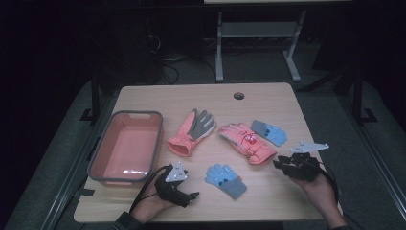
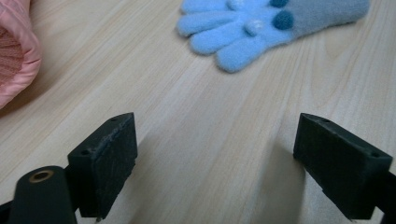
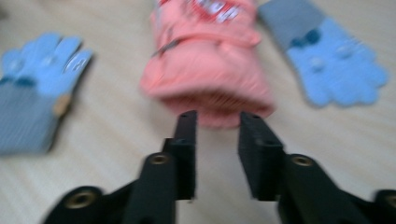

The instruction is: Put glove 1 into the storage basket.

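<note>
Two pink ski gloves and two small blue knit gloves lie on the wooden table [image 1: 268,100]. One pink glove [image 1: 191,132] lies grey palm up at the middle. The other pink glove [image 1: 246,141] [image 3: 210,70] lies to its right, cuff toward my right gripper [image 1: 277,164] [image 3: 217,140]. That gripper's jaws stand a narrow gap apart, nothing between them, just short of the cuff. One blue glove [image 1: 269,132] [image 3: 336,65] lies behind it. The other blue glove [image 1: 226,180] [image 2: 252,28] [image 3: 37,88] lies near the front. My left gripper [image 1: 194,195] [image 2: 217,158] is wide open, left of that glove, over bare wood.
A pink bin with a grey rim [image 1: 136,114] stands empty at the table's left. A round cable hole [image 1: 239,96] sits near the far edge. A pink cuff [image 2: 14,60] lies at the left of the left gripper view. A metal frame stands on the dark floor beyond.
</note>
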### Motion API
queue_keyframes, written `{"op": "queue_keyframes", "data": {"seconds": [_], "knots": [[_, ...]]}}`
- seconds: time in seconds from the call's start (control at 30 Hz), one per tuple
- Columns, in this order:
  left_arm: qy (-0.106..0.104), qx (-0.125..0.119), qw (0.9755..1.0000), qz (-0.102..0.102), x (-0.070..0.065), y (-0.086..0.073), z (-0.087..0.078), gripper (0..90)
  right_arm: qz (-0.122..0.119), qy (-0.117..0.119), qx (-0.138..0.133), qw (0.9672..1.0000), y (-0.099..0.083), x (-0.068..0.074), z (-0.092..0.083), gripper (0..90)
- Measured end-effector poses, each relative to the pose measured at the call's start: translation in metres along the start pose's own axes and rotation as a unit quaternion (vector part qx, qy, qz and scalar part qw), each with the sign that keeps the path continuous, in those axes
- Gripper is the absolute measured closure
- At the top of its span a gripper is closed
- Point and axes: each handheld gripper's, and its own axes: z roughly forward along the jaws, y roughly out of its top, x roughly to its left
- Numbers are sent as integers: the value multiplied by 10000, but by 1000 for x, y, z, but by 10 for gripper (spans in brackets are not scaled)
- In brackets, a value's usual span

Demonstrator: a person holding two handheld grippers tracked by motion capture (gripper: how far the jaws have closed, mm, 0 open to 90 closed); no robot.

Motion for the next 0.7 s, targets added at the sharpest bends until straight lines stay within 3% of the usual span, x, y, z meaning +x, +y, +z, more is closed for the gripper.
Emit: {"op": "queue_keyframes", "data": {"seconds": [0.17, 0.43, 0.7], "knots": [[-14, 18, 10000, -14, 0, 0, 0, 132, 177, -24, -108, 9998, 20, -16, 6, 896], [-18, 17, 10000, -15, 0, 0, 0, 132, 246, -104, -204, 9994, 45, -32, 32, 896], [-30, 13, 10000, -10, 0, 0, 0, 131, 267, -243, -101, 9993, 64, -48, 64, 898]]}}
